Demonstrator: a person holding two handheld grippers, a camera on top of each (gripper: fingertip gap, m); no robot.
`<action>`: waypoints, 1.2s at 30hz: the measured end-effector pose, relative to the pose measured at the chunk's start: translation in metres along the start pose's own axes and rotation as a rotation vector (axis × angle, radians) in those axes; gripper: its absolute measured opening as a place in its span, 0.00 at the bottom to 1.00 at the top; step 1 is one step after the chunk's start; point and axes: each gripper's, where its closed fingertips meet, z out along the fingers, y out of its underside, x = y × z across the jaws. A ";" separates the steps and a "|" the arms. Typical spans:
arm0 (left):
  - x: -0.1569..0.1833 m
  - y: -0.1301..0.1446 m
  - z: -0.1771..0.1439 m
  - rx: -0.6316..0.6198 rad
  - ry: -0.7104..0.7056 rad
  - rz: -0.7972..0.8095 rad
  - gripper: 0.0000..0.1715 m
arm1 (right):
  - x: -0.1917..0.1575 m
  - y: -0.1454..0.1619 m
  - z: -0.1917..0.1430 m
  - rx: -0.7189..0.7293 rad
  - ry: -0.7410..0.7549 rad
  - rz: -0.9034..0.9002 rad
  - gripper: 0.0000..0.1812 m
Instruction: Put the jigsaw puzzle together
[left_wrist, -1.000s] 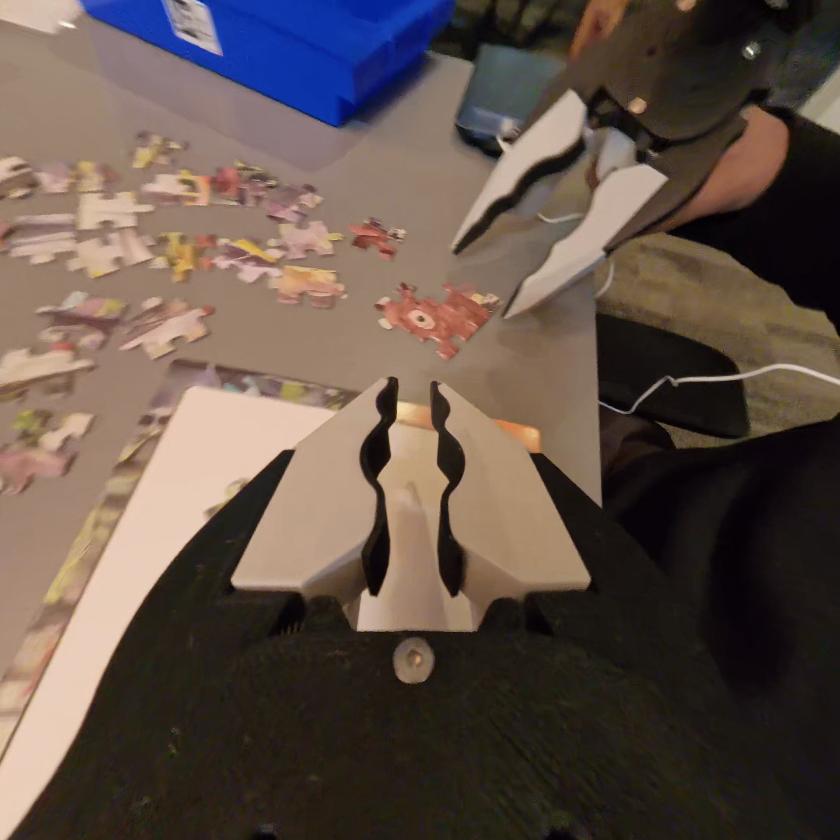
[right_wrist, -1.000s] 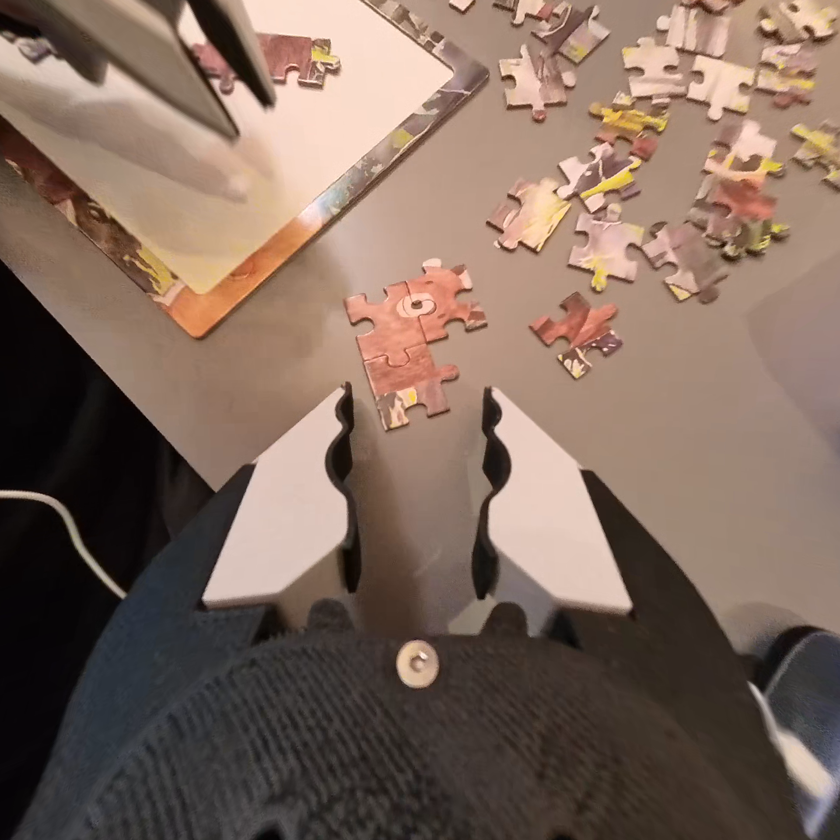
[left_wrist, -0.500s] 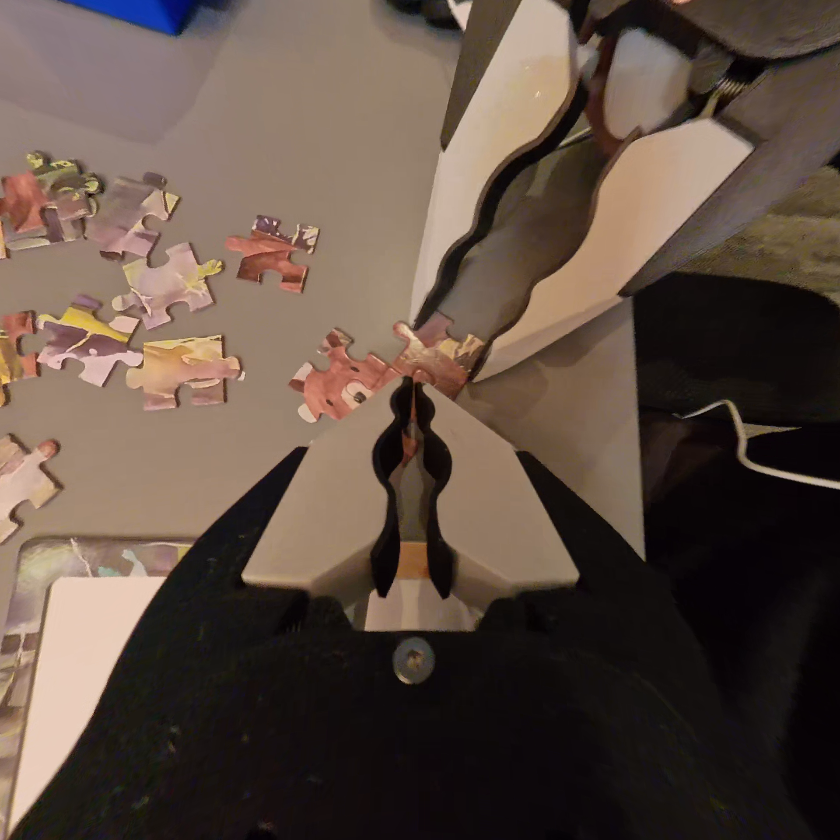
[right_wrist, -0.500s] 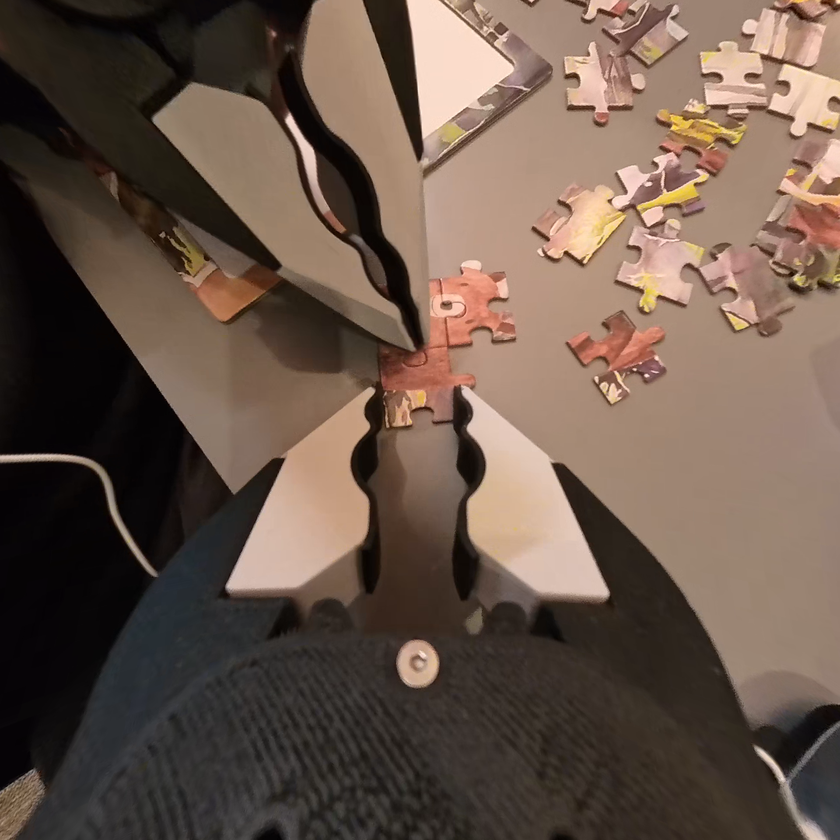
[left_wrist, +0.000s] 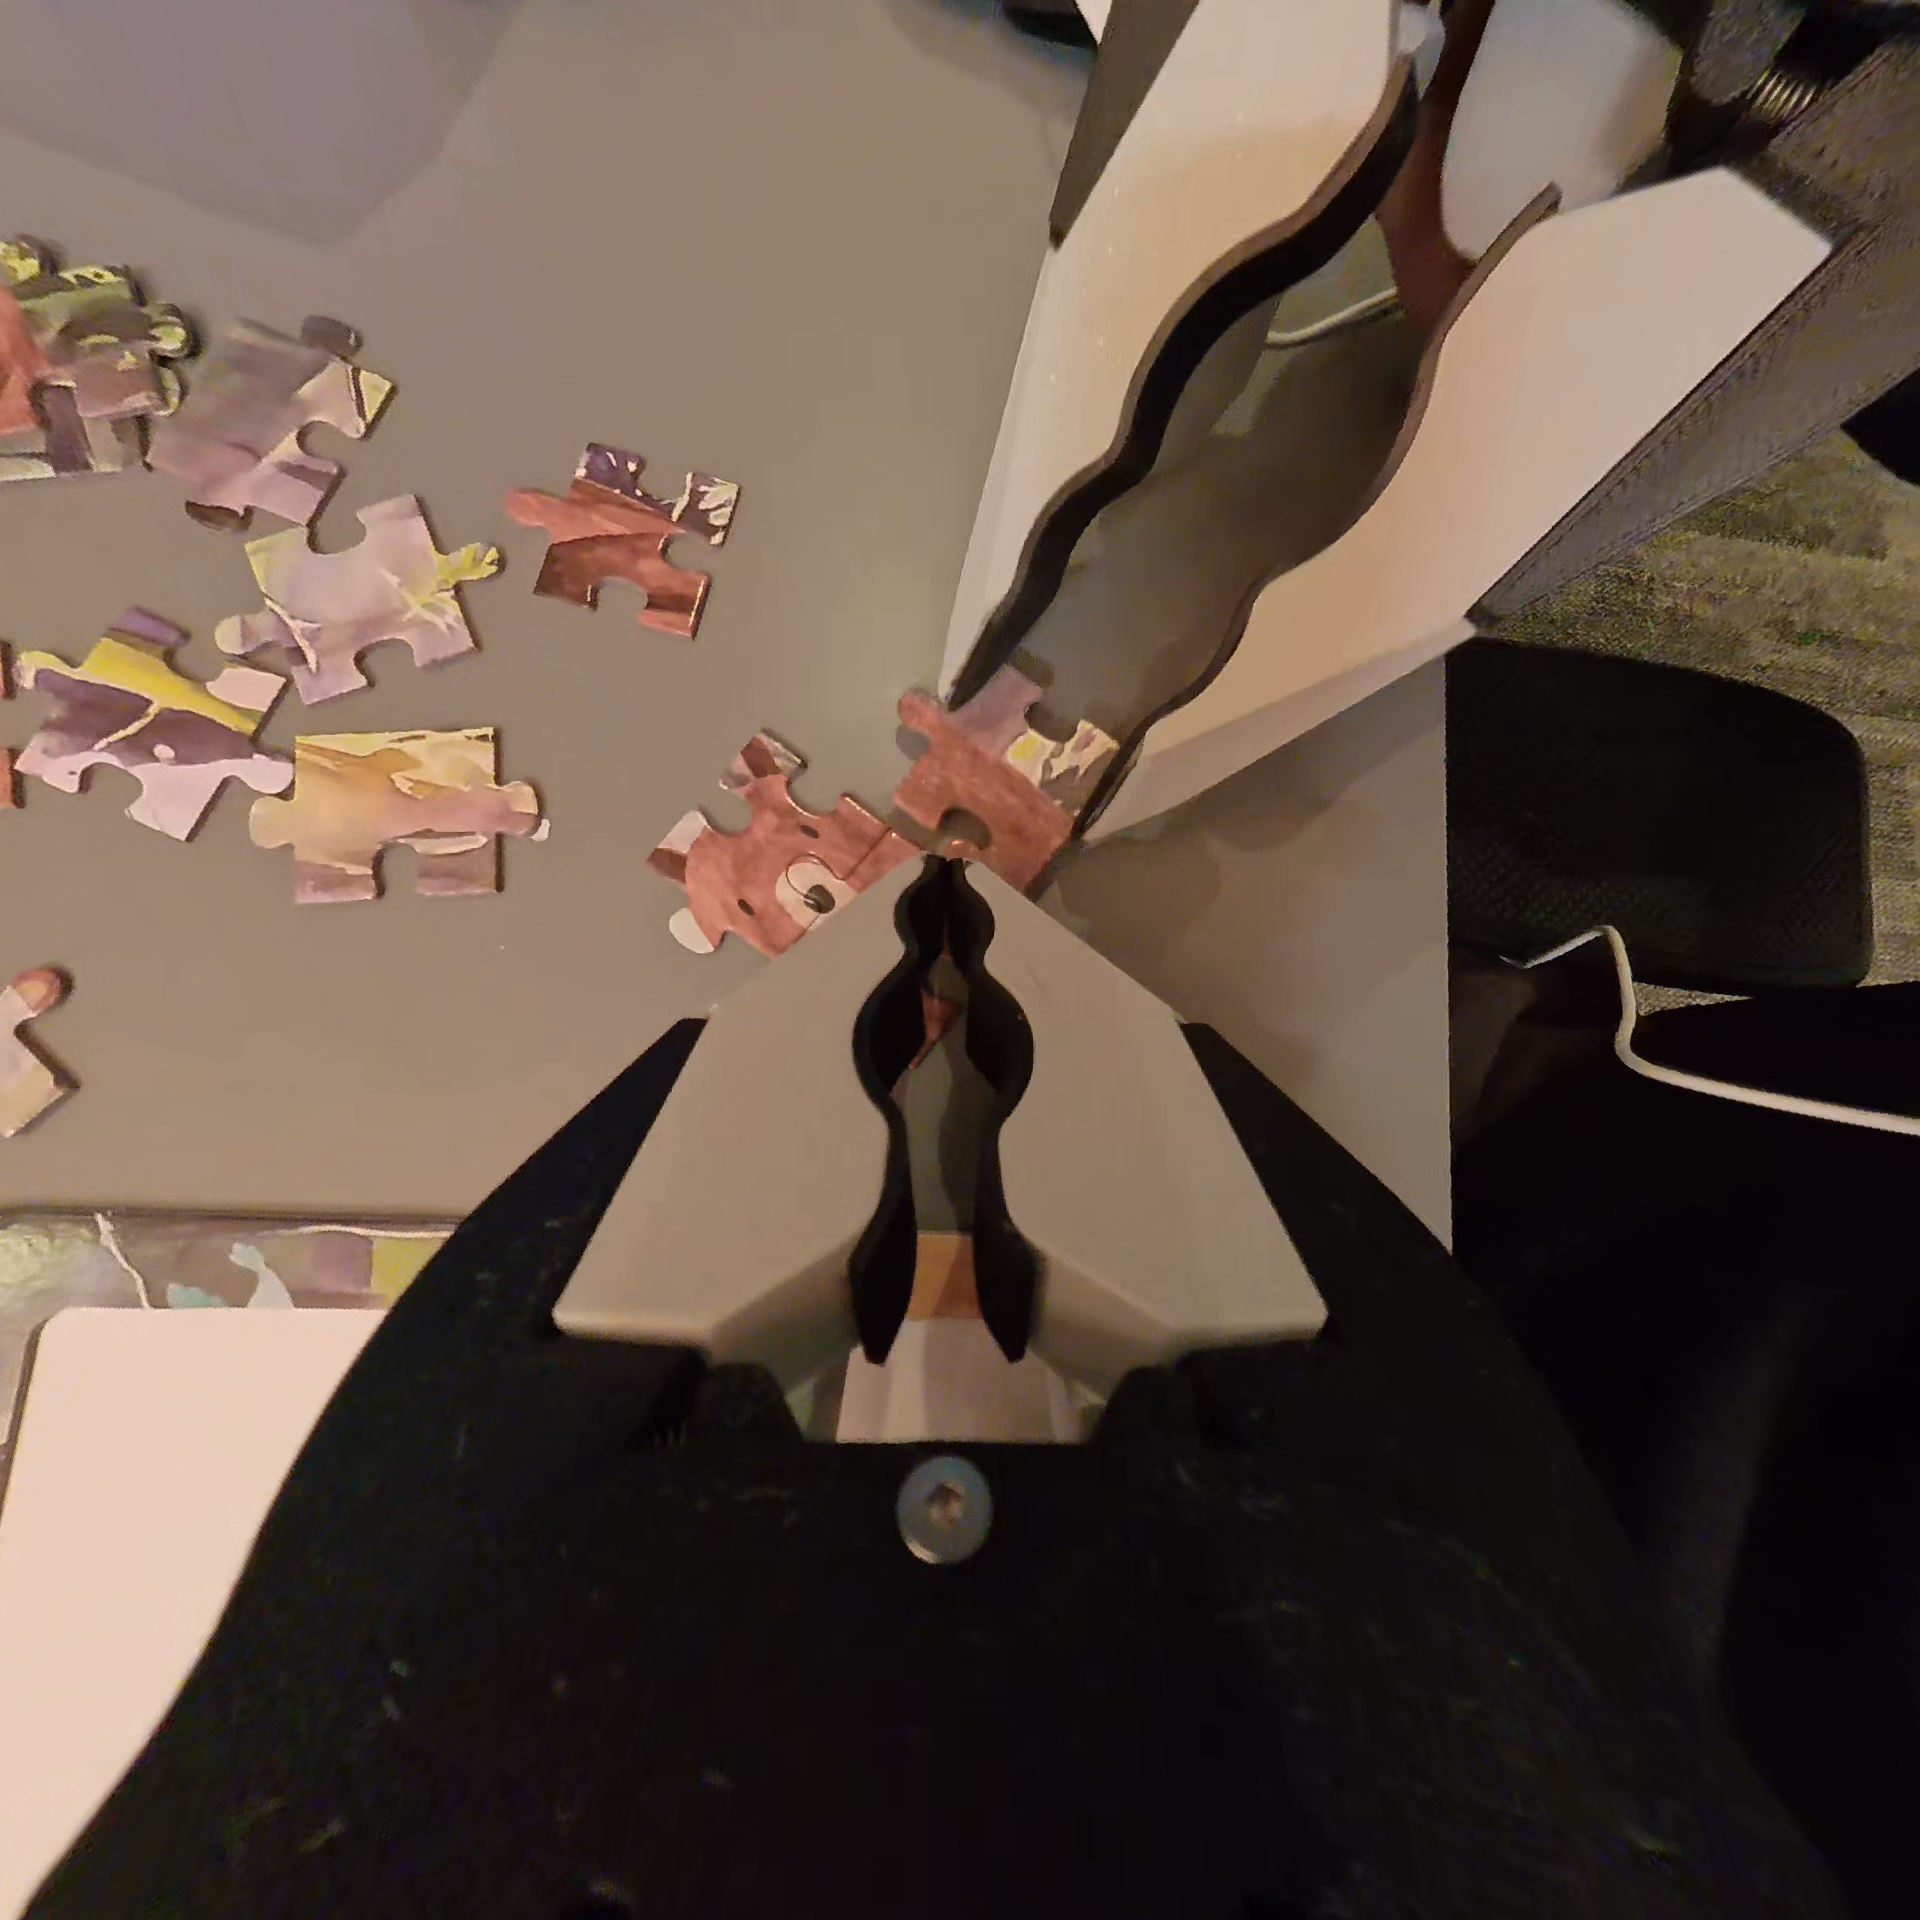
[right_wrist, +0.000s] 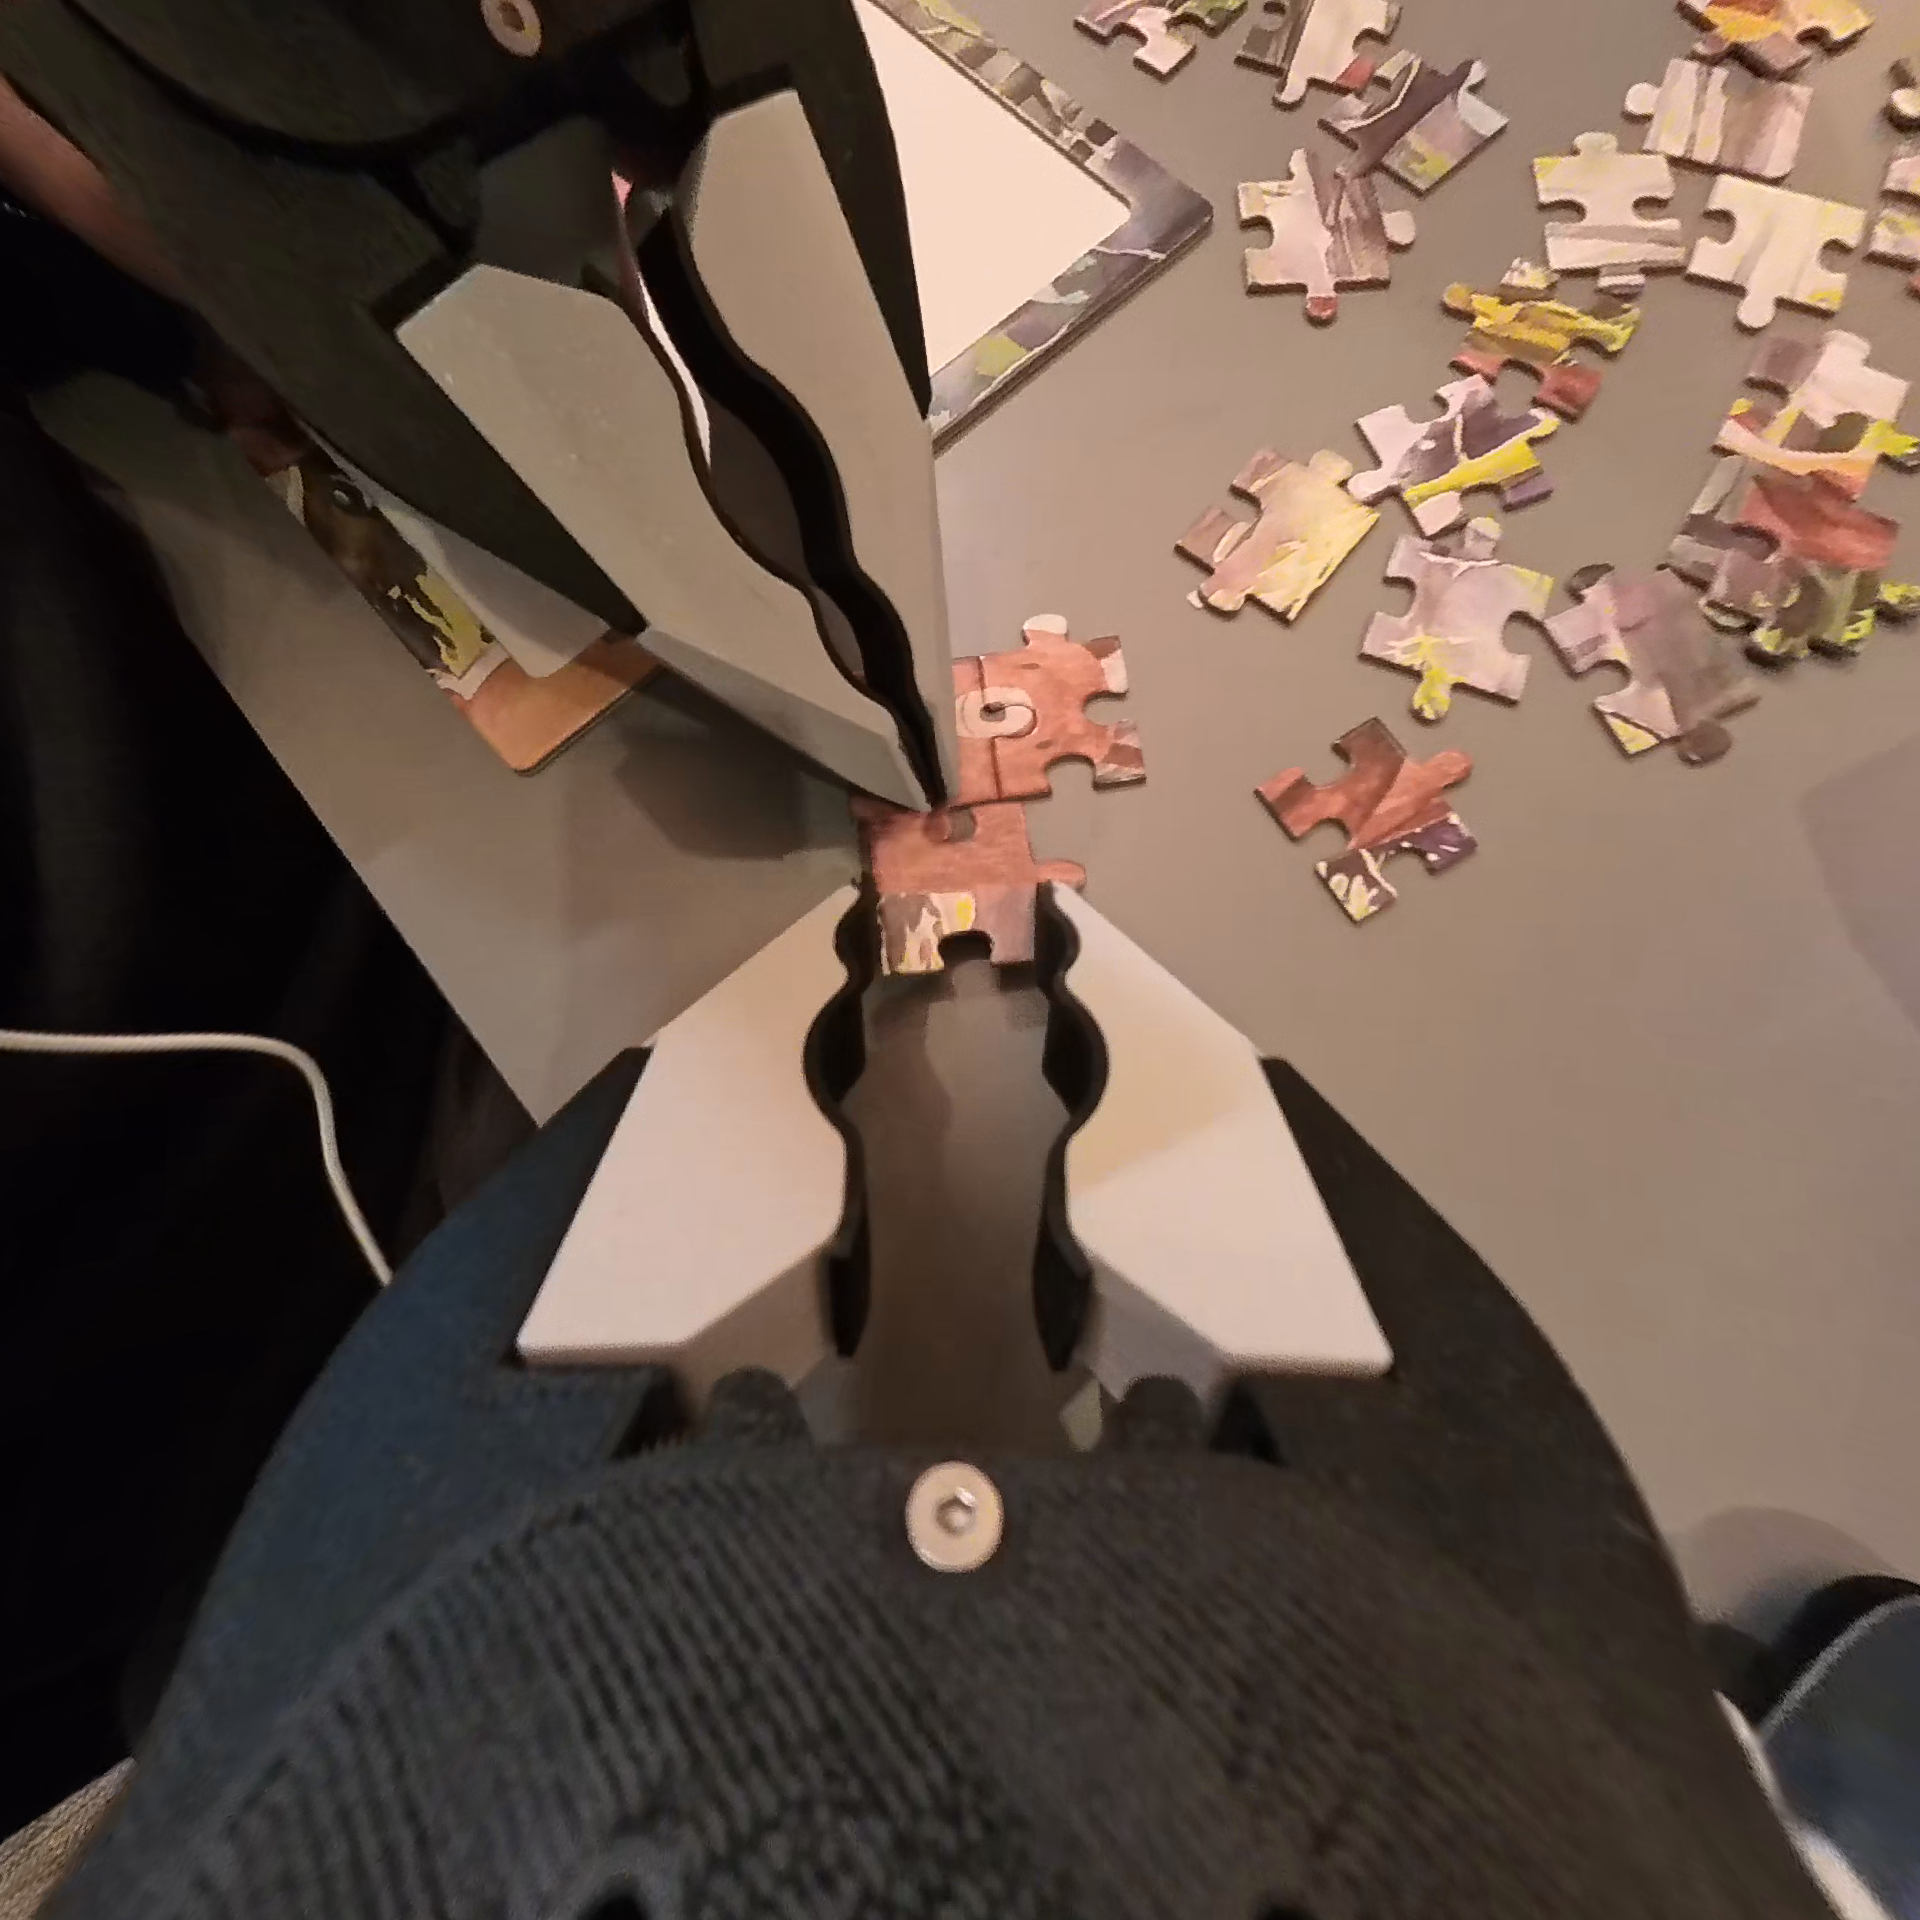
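Note:
A brown cluster of joined puzzle pieces (left_wrist: 790, 873) lies near the grey table's edge and also shows in the right wrist view (right_wrist: 1039, 707). My left gripper (left_wrist: 945, 868) is shut, with its tips pressed down on the cluster's joint; it also shows in the right wrist view (right_wrist: 925, 795). My right gripper (right_wrist: 951, 914) holds the cluster's near end piece (right_wrist: 956, 862) by its two side edges; in the left wrist view the right gripper (left_wrist: 1029, 758) comes in from the upper right. The puzzle frame board (left_wrist: 208, 1268) lies behind my left gripper.
Several loose pieces (left_wrist: 384, 810) lie left of the cluster, among them a brown one (left_wrist: 623, 551), which also shows in the right wrist view (right_wrist: 1361, 821). The table edge (left_wrist: 1444, 935) is close on the right. A white cable (left_wrist: 1662, 1081) and a black chair (left_wrist: 1662, 810) lie beyond it. Left and right tips are no more than a few centimetres apart.
Both grippers have come together at the brown cluster. The left gripper has shut and come down onto it, and the right gripper has narrowed around its end piece.

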 end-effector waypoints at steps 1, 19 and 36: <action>0.000 0.000 0.000 0.001 0.000 0.000 0.00 | 0.001 0.000 -0.002 -0.002 0.007 -0.003 0.16; -0.008 0.005 -0.007 0.011 -0.039 -0.033 0.00 | 0.019 0.011 -0.013 -0.011 0.111 0.042 0.20; -0.020 0.008 -0.030 0.066 -0.081 -0.061 0.00 | 0.030 0.015 -0.011 -0.065 0.177 0.042 0.23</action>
